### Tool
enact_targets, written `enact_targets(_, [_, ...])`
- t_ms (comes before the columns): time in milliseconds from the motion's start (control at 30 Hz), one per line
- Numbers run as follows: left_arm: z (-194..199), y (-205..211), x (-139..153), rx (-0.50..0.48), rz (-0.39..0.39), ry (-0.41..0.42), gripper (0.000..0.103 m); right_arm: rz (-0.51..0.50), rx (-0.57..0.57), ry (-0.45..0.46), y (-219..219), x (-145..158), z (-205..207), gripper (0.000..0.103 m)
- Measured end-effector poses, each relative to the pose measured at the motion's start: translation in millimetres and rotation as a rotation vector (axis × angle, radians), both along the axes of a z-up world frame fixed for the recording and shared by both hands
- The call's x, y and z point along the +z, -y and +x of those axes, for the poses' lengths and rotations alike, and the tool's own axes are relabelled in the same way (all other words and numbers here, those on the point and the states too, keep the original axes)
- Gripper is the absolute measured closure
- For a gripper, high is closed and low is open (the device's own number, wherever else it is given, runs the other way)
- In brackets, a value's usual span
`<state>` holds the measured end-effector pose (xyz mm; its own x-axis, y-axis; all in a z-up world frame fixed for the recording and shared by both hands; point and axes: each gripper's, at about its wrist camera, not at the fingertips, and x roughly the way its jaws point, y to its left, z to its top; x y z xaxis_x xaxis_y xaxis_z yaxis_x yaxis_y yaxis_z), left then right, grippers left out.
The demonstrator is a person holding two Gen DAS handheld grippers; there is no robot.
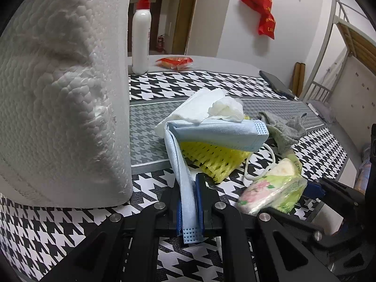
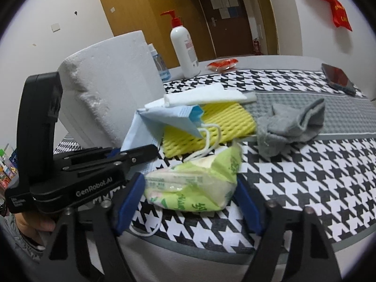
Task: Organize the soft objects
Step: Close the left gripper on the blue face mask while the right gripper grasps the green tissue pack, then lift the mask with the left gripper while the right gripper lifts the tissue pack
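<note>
My left gripper [image 1: 188, 183] is shut on one end of a light blue face mask [image 1: 218, 134]. The rest of the mask lies bent over a yellow foam net [image 1: 211, 162] and under a folded white tissue [image 1: 199, 110]. In the right wrist view the mask [image 2: 169, 117] leads into that left gripper [image 2: 150, 151]. My right gripper [image 2: 189, 183] has a green tissue pack [image 2: 192, 183] between its blue pads, which touch the pack's two sides. The pack [image 1: 270, 192] rests on the houndstooth mat near the table's front edge. A white ear loop runs under it.
A big paper towel roll [image 1: 63, 94] stands close on the left. A crumpled grey sock [image 2: 293, 124] lies right of the foam net. At the back are a red-capped pump bottle [image 2: 184, 47], a red packet [image 2: 222, 64] and a dark phone [image 2: 338, 77].
</note>
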<state>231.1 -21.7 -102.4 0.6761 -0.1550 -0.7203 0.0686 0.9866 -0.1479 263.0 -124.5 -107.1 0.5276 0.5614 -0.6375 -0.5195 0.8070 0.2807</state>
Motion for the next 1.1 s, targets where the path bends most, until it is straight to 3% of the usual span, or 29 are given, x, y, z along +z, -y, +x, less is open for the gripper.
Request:
enact_targets(133, [1, -1, 0, 0.0, -0.001, 0.0, 0.092, 0.011, 0.002, 0.012, 2, 2, -3, 0.057])
enact_targets(300, [-1, 1, 1, -0.01, 0.0, 0.007, 0.092, 0.039, -0.008, 0.019, 10, 4, -8, 0.074])
enact_targets(633, [-23, 8, 20, -0.043, -0.004, 0.076, 0.094, 0.053, -0.094, 0.059, 43, 20, -34, 0.078])
enact_targets(1100, [-64, 13, 68, -0.059, 0.039, 0.245, 0.096, 0.078, -0.179, 0.155, 66, 50, -67, 0.078])
